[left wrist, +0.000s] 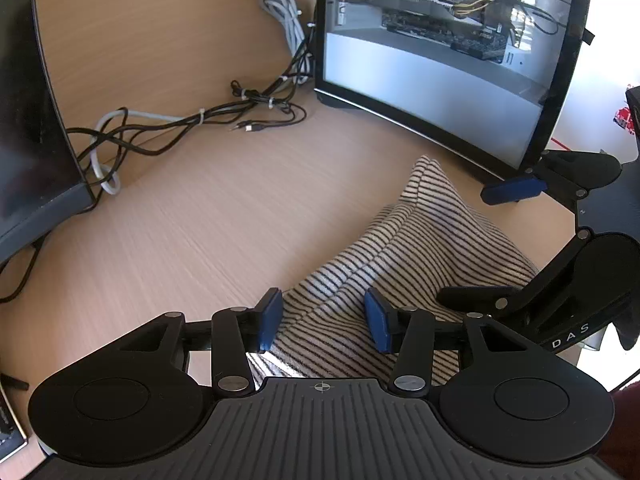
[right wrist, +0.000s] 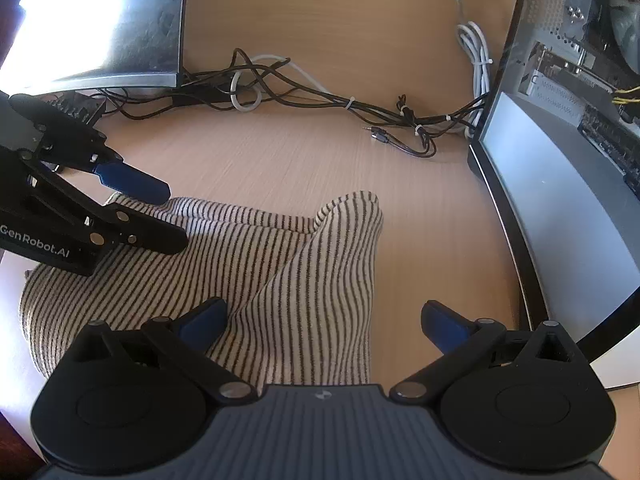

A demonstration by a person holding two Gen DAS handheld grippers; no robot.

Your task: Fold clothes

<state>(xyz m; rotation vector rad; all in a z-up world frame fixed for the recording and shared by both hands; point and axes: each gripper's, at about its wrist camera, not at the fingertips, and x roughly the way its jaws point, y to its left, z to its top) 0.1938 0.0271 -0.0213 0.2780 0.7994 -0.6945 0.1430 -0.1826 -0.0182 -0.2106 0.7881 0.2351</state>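
While the striped garment (right wrist: 256,264) lies bunched on the desk (right wrist: 280,160), with a fold ridge running up to a raised corner at its far end, I hold both grippers low over its near side. My left gripper (left wrist: 324,318) has its jaws partly spread with cloth lying between the pads, not squeezed. My right gripper (right wrist: 324,320) is spread wide, one finger over the cloth and the other over bare wood just past the right edge.

Whether this heap is half folded or waiting to be laid flat, I can't settle from here: the ridge would suit either. For any grip to go well, I judge I should take a single clean edge rather than a thick bunch, pinch both sides at matching height, and keep the cloth taut between my hands so stripes stay parallel and no crease sets crooked.

Room is tight. A PC case (left wrist: 440,40) stands close on the right, its glass side near the raised corner, and a second case (right wrist: 104,24) stands at the left. Cables (right wrist: 300,92) trail along the back wall. The open wood lies ahead, between cloth and cables, so I'd keep any sweep short and forward to avoid snagging wires.
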